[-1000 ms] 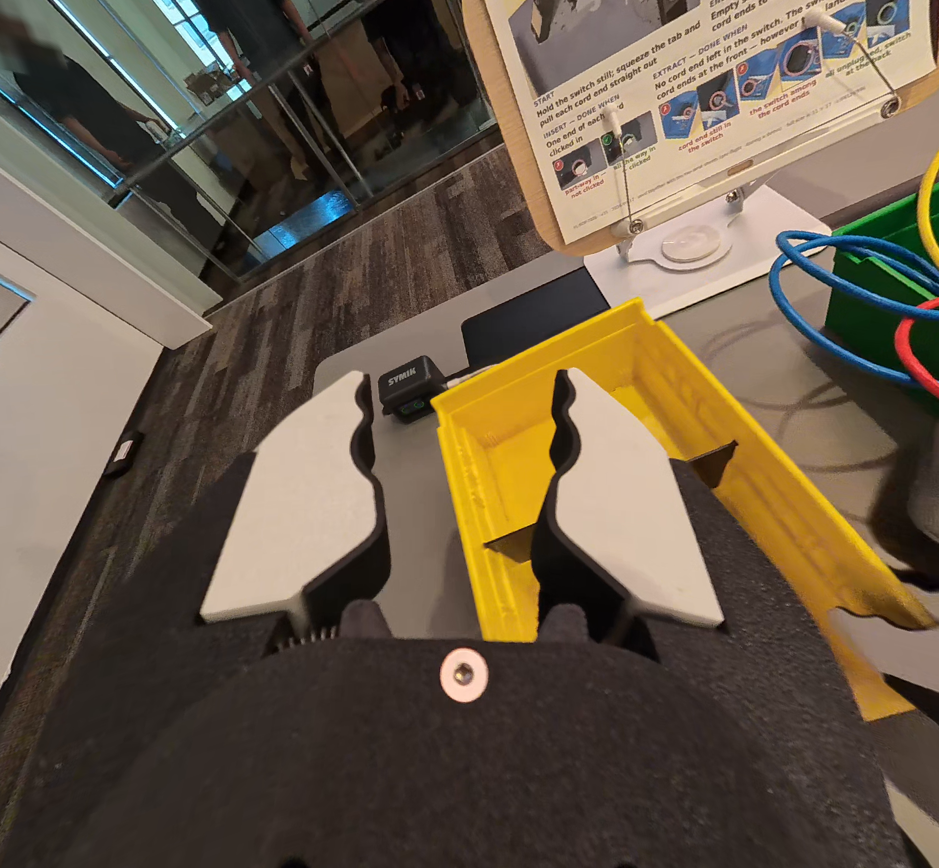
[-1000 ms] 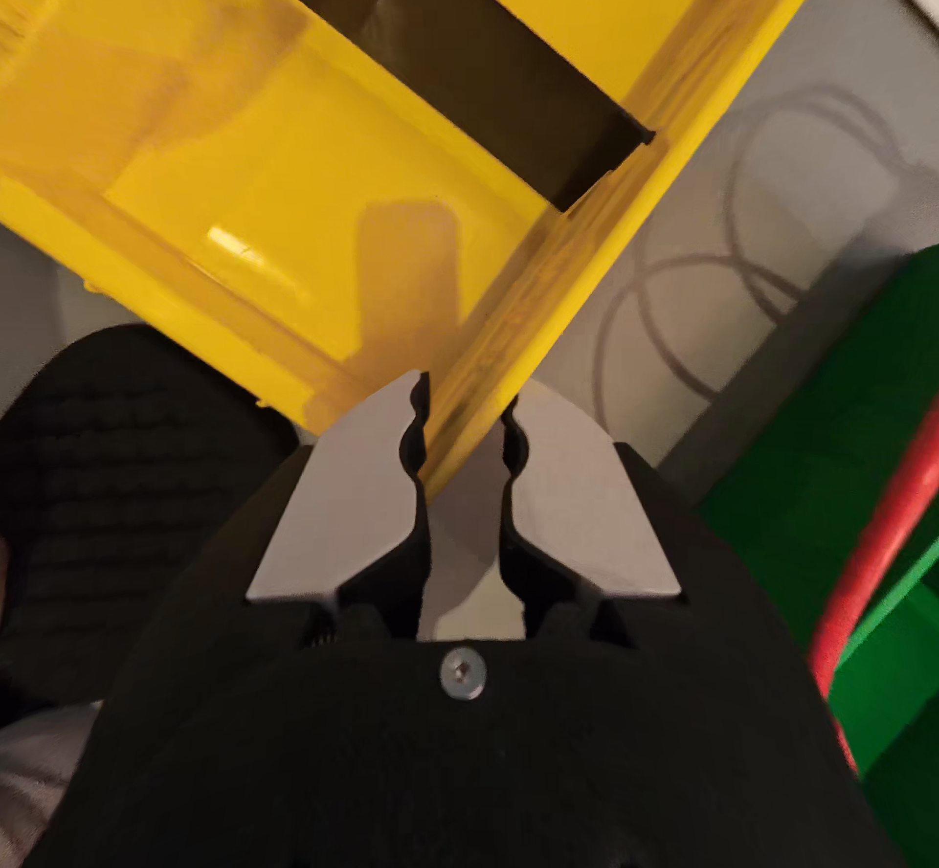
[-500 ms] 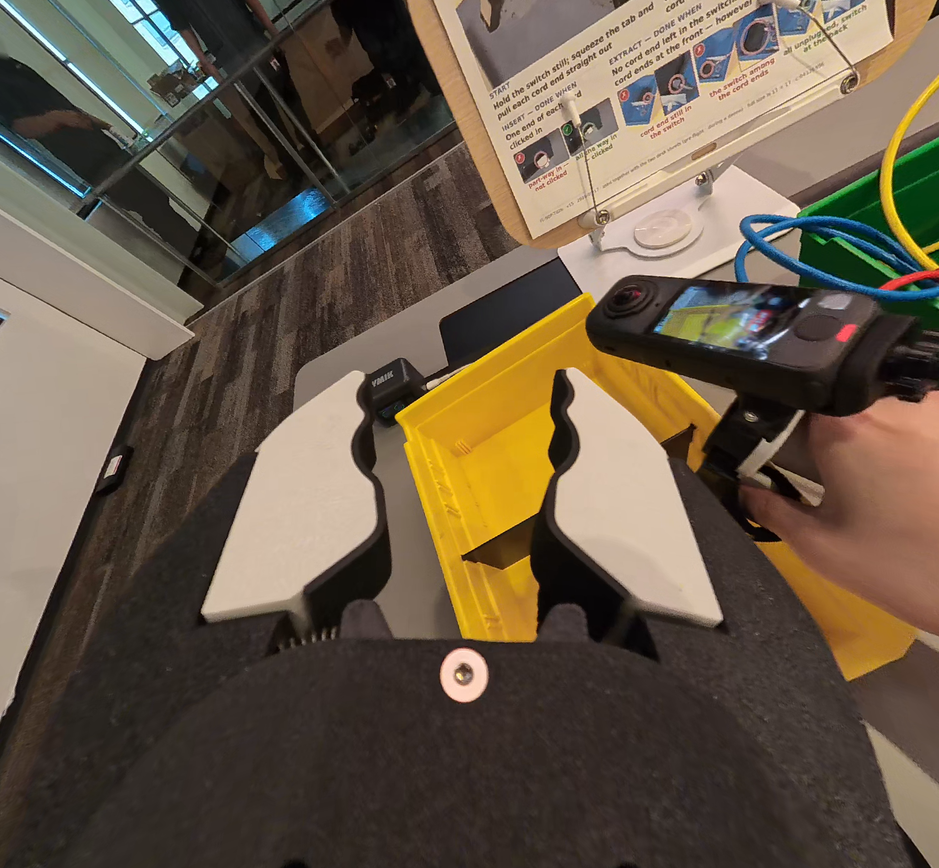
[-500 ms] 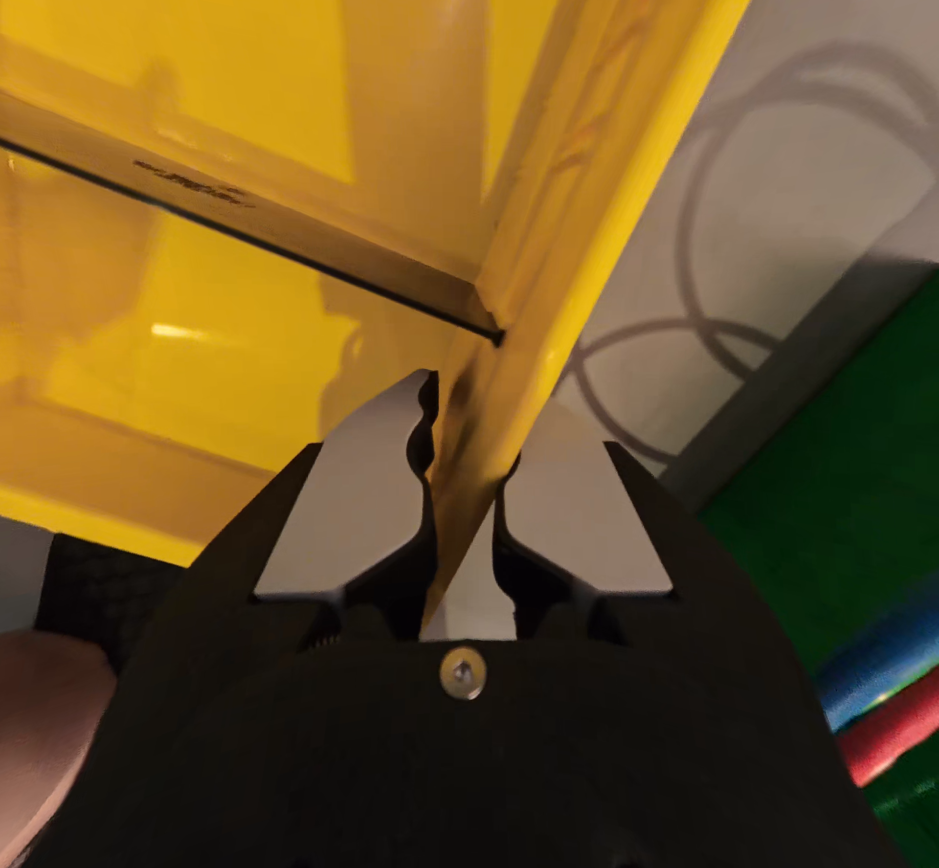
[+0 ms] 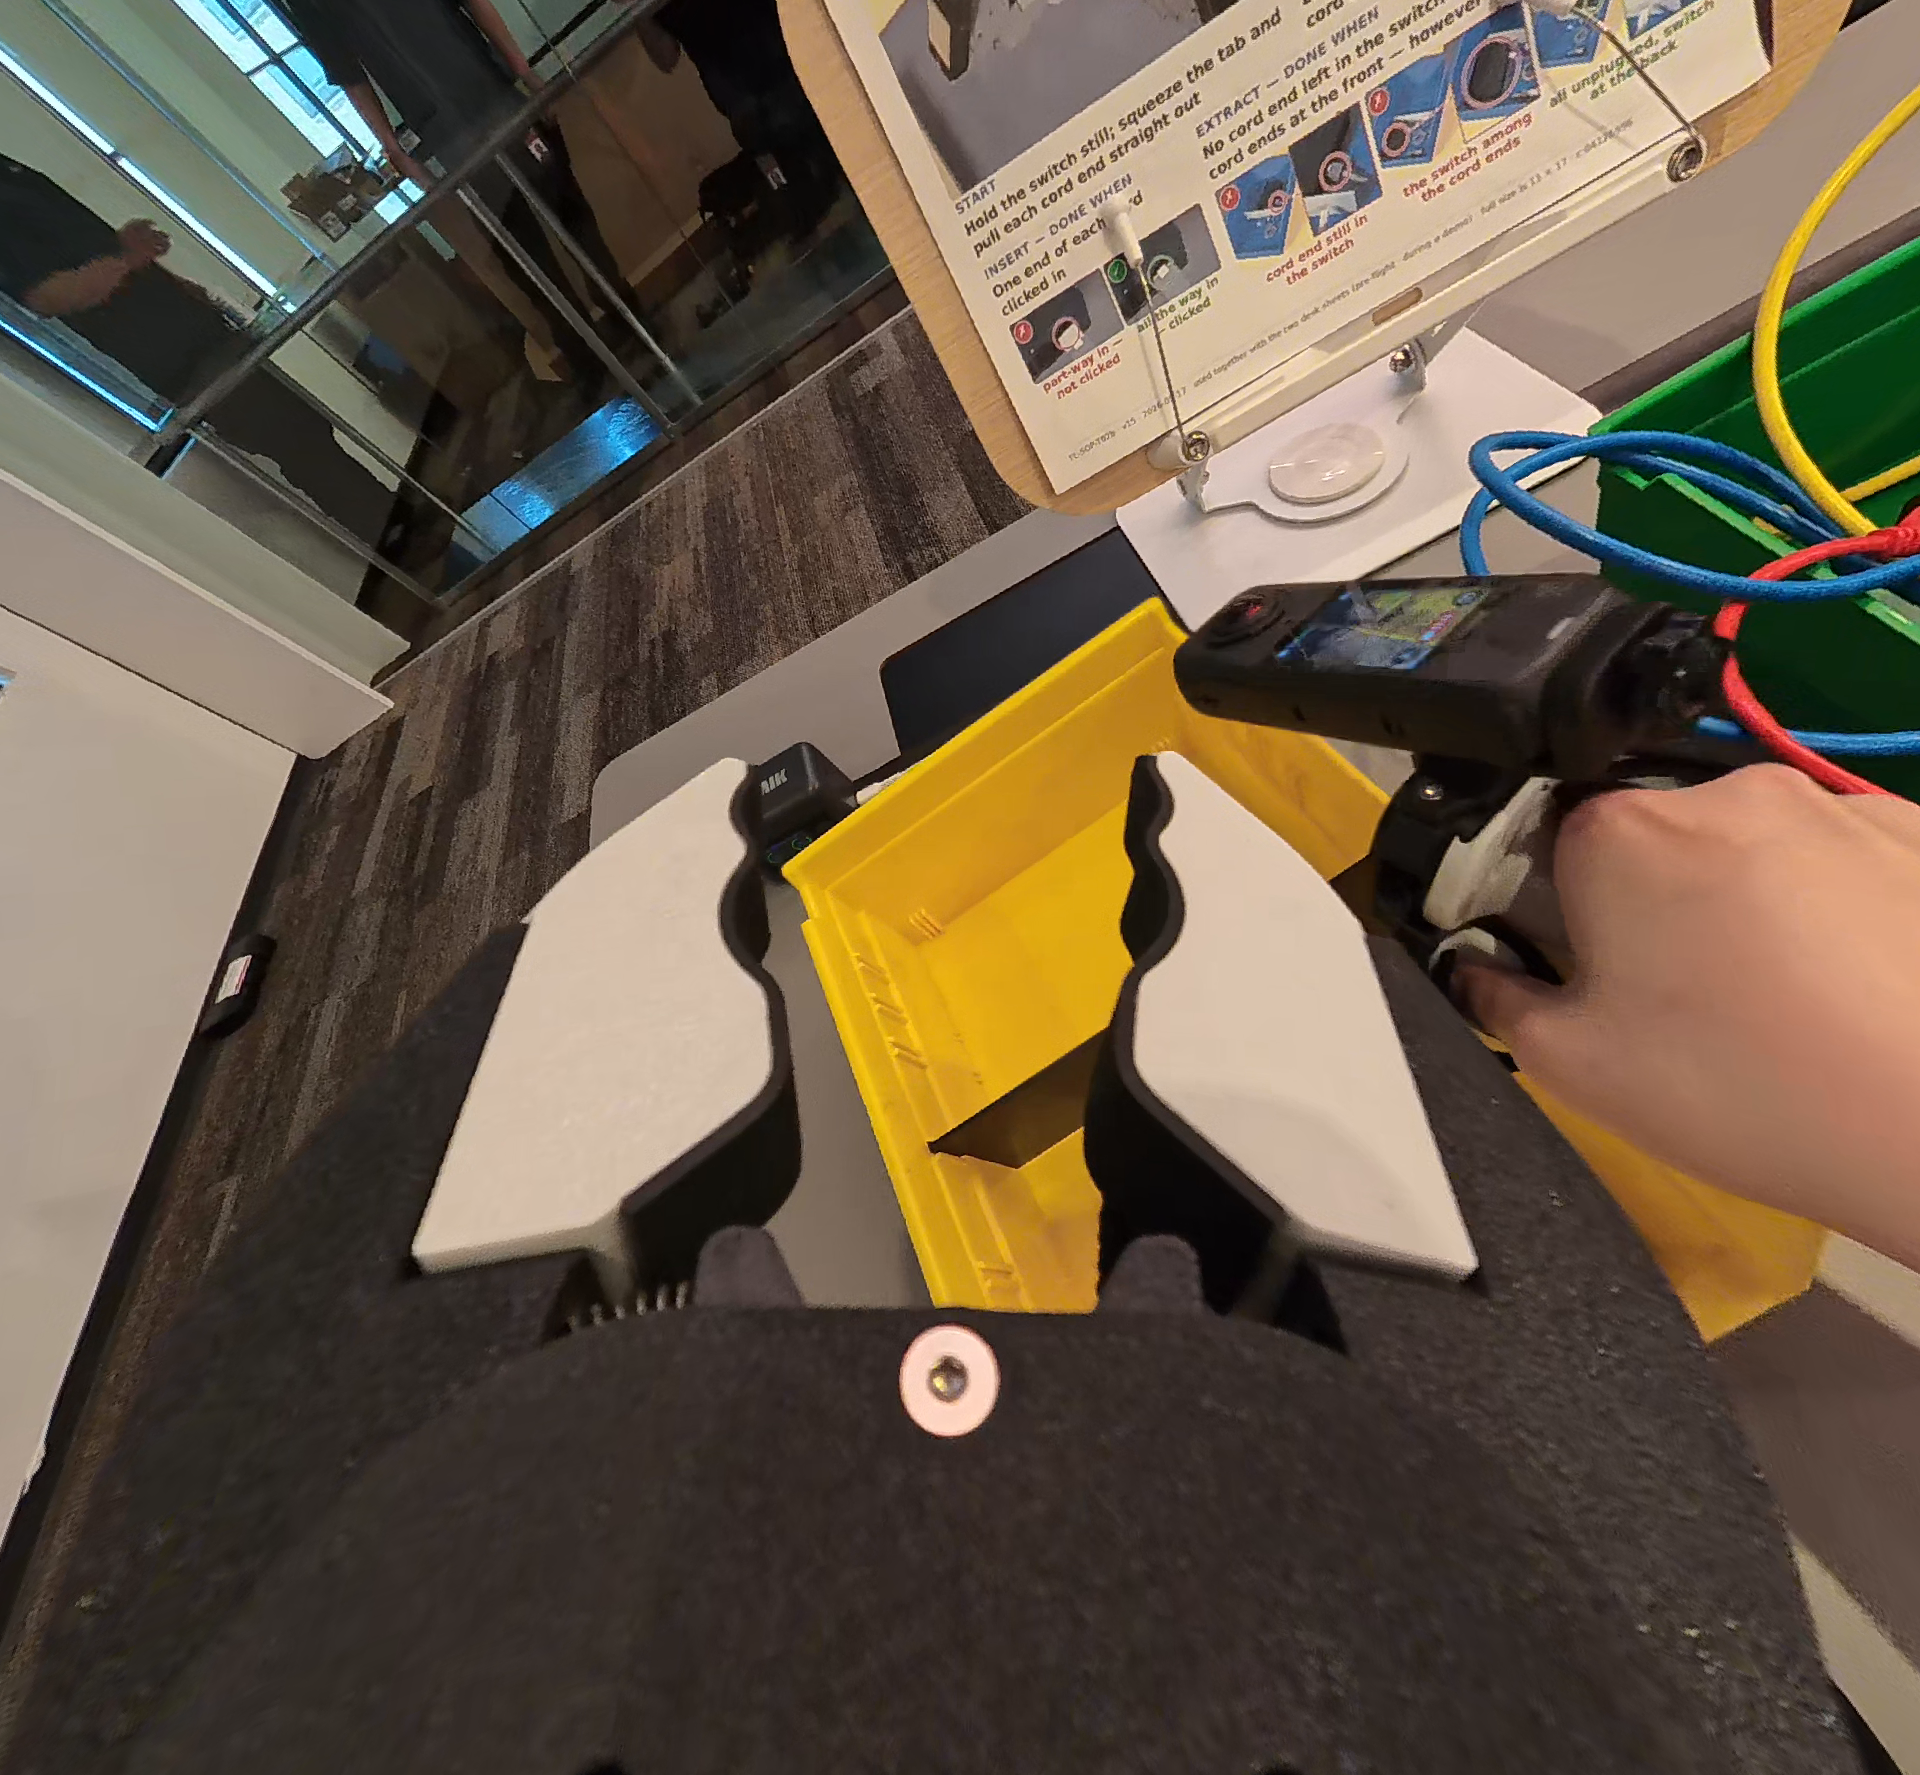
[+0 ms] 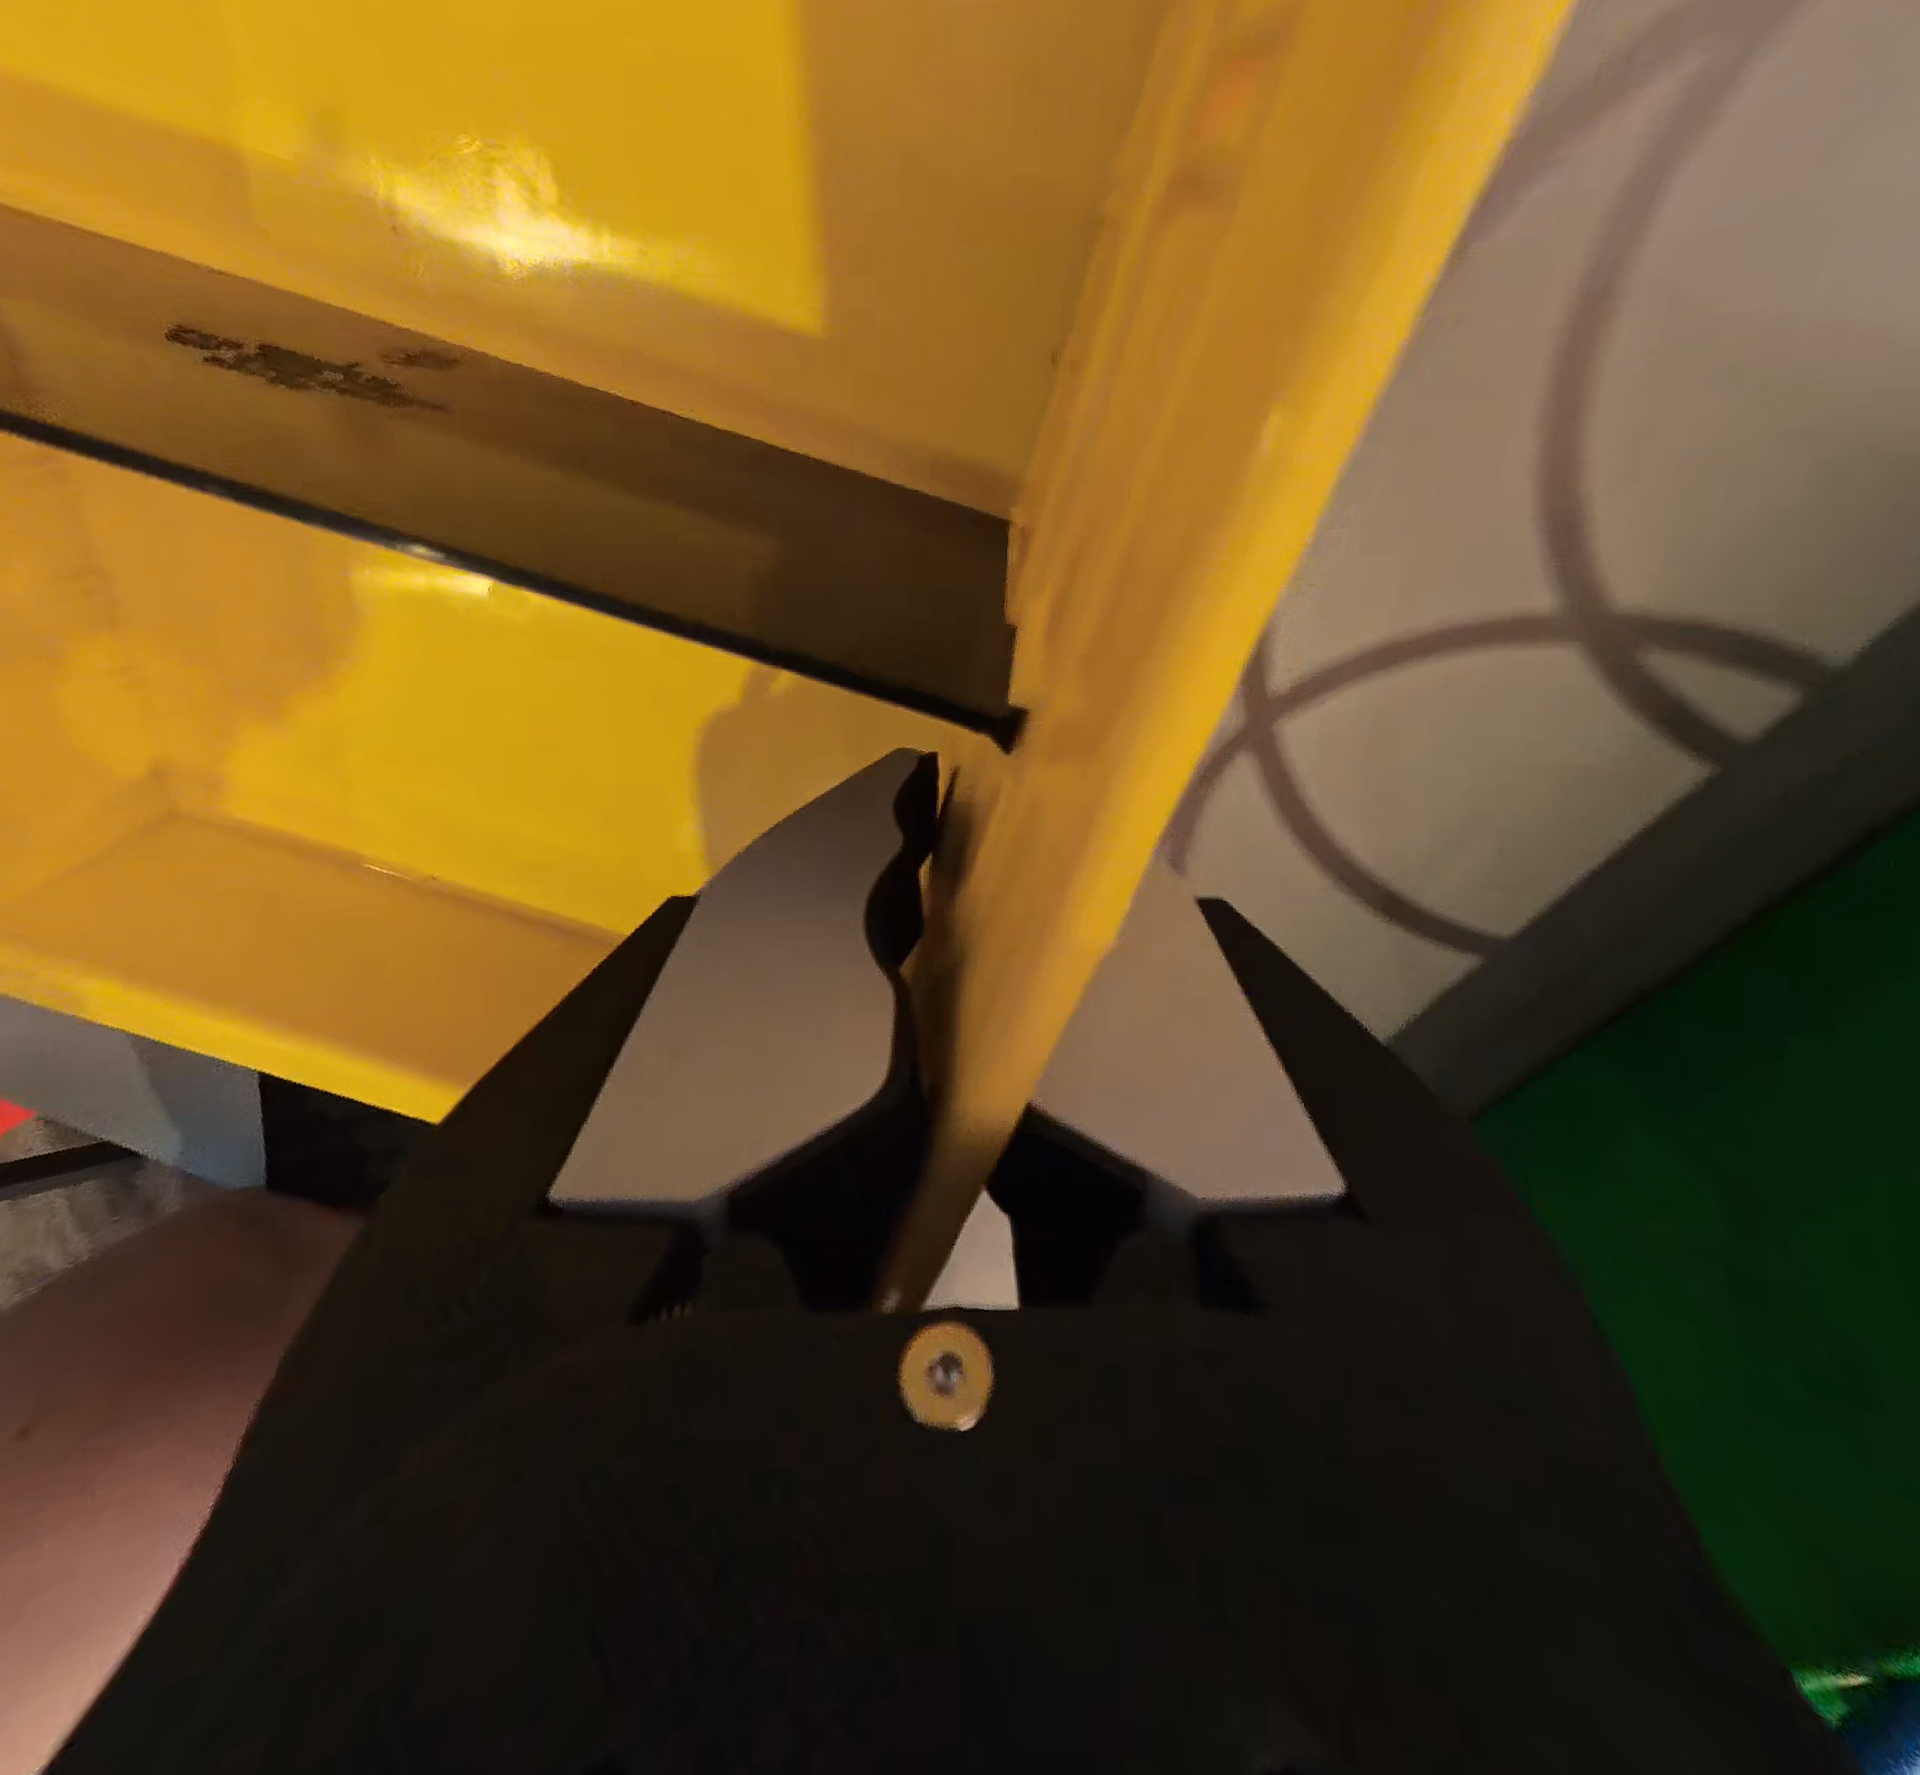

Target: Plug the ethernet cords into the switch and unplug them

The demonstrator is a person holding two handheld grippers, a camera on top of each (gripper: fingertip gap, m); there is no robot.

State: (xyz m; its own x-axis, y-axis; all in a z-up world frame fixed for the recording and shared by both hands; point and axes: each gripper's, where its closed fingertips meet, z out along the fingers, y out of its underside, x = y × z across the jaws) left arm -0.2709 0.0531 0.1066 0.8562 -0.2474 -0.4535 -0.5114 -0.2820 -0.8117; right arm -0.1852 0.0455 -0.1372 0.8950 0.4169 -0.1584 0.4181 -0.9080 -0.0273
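My right gripper is shut on the right side wall of a yellow bin, one finger inside and one outside, just in front of a black divider. In the left wrist view a hand holds that gripper with its camera over the bin's right side. My left gripper is open and empty, with its fingers either side of the yellow bin's left wall. Blue, red and yellow ethernet cords spill from a green bin. No switch is in view.
An instruction board on a white stand is at the back of the grey table. A small black device and a black pad lie behind the yellow bin. The green bin is close on the right. The table's left edge drops to carpet. Spacing between my two grippers at the tips: around 25 centimeters.
My right gripper has closed on the yellow bin's wall and slid forward along it to the divider. The bin has shifted slightly left. The hand and right gripper came into the left view.
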